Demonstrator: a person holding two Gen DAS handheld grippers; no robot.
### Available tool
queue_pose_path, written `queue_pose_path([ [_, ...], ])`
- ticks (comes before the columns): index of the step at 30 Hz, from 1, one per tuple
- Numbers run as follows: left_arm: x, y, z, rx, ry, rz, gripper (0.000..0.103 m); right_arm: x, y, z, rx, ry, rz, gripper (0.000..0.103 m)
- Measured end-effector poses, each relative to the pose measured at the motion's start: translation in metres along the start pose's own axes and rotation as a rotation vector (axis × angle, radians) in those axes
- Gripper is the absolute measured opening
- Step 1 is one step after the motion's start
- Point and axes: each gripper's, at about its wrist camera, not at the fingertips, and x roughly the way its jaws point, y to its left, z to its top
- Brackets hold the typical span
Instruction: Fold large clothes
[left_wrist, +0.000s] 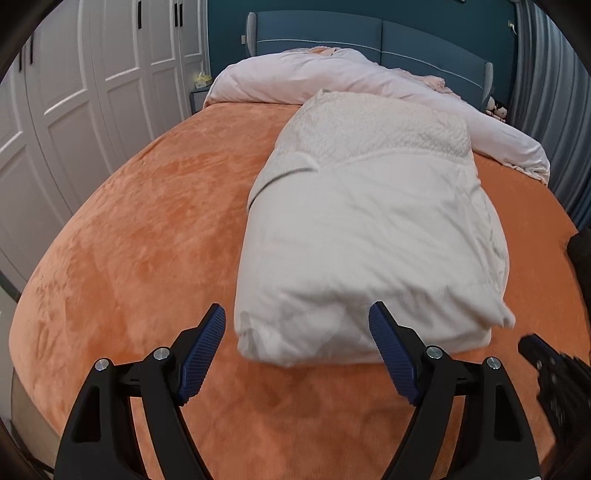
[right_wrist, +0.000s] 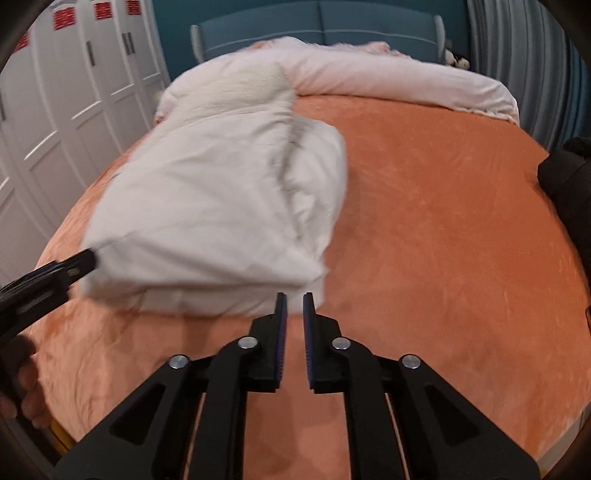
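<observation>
1. we have the large cream garment (left_wrist: 373, 236) lying on the orange bedspread (left_wrist: 140, 236), already doubled into a thick bundle with a fleecy lining showing at its far end, toward the pink duvet (left_wrist: 332, 79) heaped by the blue headboard (left_wrist: 406, 40).

2. our left gripper (left_wrist: 297, 332) hangs with its jaws spread wide, straddling the near left part of the bundle's front edge; the blue pads (left_wrist: 201, 354) hold nothing. whether they touch the cloth we cannot tell.

3. our right gripper (right_wrist: 293, 317) has its jaws nearly together with only a slim gap and no fabric between them, tips just at the near right corner of the garment (right_wrist: 218, 206). from the right wrist view the left gripper (right_wrist: 55, 273) shows at the bundle's left corner.

4. we judge that the main folds are done and we are at the stage of either a last fold or tidying, with both tools free at the near hem.

5. if one more fold is wanted, the next move calls for each gripper to close on a near corner, catching all layers, then to lift together and carry the hem toward the fleecy end.

6. the bundle is puffy and the pictures are blurred by motion, so we would pinch deep; a shallow grip would likely take only the top layer and undo the fold.
</observation>
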Motion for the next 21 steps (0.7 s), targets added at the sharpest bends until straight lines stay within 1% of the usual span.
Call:
queue_pose_path([
  [2, -0.003, 0.000, -0.008, -0.008, 0.004, 0.013, 0.079, -0.009, 0.015, -0.007, -0.014, -0.025, 0.011, 0.031],
  [3, -0.004, 0.000, -0.011, -0.014, 0.008, 0.016, 0.079, -0.013, 0.015, -0.012, -0.023, -0.037, 0.016, 0.034],
  [5, -0.005, 0.001, -0.019, -0.024, 0.023, 0.018, 0.079, -0.017, 0.028, -0.018, -0.053, -0.057, 0.013, 0.043],
  [6, -0.006, 0.001, -0.022, -0.027, 0.027, 0.021, 0.079, -0.021, 0.016, -0.021, -0.061, -0.064, 0.006, 0.046],
  [7, -0.006, 0.001, -0.026, -0.028, 0.027, 0.024, 0.079, -0.021, 0.019, -0.024, -0.073, -0.071, -0.006, 0.049],
  [10, -0.006, -0.001, -0.038, -0.023, 0.034, 0.035, 0.079, -0.021, 0.027, -0.035, -0.074, -0.072, -0.026, 0.050],
  [13, -0.005, -0.002, -0.046, -0.025, 0.040, 0.036, 0.079, -0.018, 0.026, -0.039, -0.050, -0.062, -0.033, 0.054],
  [15, 0.000, -0.005, -0.053, -0.022, 0.050, 0.038, 0.079, -0.015, 0.026, -0.043, -0.051, -0.055, -0.045, 0.055],
  [21, 0.019, -0.008, -0.073, -0.021, 0.087, 0.036, 0.079, 0.010, 0.021, -0.055, -0.050, 0.003, -0.071, 0.055],
])
